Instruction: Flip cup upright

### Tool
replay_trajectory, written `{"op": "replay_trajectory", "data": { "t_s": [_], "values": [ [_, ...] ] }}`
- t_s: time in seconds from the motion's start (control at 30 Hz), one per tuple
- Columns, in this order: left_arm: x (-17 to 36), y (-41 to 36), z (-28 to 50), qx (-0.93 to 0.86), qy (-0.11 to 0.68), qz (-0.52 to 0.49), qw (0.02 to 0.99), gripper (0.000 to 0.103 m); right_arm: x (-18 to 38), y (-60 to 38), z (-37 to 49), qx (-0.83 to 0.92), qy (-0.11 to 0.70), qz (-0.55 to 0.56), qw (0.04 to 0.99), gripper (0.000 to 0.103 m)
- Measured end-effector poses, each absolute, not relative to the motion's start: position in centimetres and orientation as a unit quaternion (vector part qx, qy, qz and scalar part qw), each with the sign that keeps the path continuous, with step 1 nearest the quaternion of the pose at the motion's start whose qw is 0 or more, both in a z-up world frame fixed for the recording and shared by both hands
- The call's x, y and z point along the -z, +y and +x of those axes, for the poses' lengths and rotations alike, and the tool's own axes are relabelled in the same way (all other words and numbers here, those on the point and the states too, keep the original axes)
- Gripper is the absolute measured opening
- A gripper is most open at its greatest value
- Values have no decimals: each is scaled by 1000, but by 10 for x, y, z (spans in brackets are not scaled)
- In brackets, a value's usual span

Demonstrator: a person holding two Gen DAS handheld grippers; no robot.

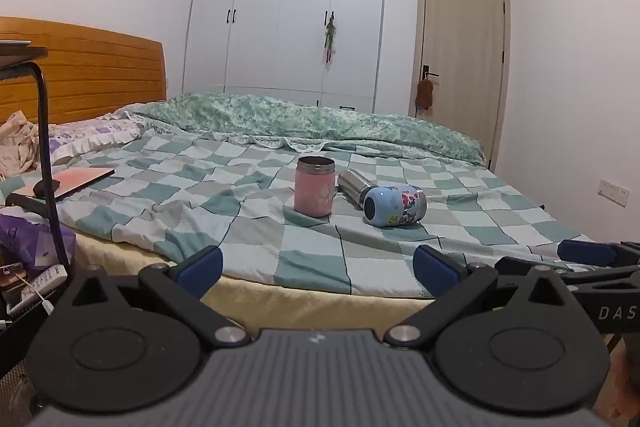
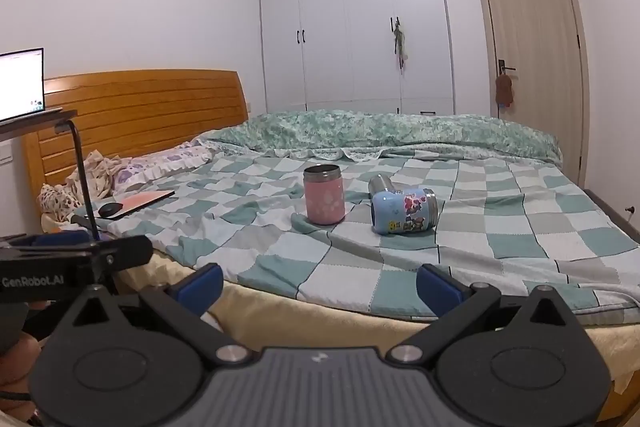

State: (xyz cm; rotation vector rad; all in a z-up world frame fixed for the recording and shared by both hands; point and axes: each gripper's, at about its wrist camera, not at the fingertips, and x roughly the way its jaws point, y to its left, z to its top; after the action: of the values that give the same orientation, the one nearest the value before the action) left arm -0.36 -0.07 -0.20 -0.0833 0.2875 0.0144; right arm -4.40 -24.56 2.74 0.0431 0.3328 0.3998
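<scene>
A blue cup with cartoon stickers lies on its side on the checked bedspread. It also shows in the right wrist view. A bare steel cup lies on its side just behind it, also in the right wrist view. A pink cup stands upright to their left, also in the right wrist view. My left gripper is open and empty at the bed's near edge, well short of the cups. My right gripper is open and empty beside it.
A laptop with a mouse lies at the bed's left. A black overbed table frame stands at the left with an open laptop on it. A folded green quilt lies along the far side. Wardrobe and door stand behind.
</scene>
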Motion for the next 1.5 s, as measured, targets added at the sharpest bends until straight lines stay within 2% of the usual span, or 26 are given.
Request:
{"op": "replay_trajectory", "data": {
  "t_s": [1.5],
  "values": [
    [4,-5,-9,-6,132,-33,991,103,-28,-245,-47,-203,157,21,966,103]
  ]
}}
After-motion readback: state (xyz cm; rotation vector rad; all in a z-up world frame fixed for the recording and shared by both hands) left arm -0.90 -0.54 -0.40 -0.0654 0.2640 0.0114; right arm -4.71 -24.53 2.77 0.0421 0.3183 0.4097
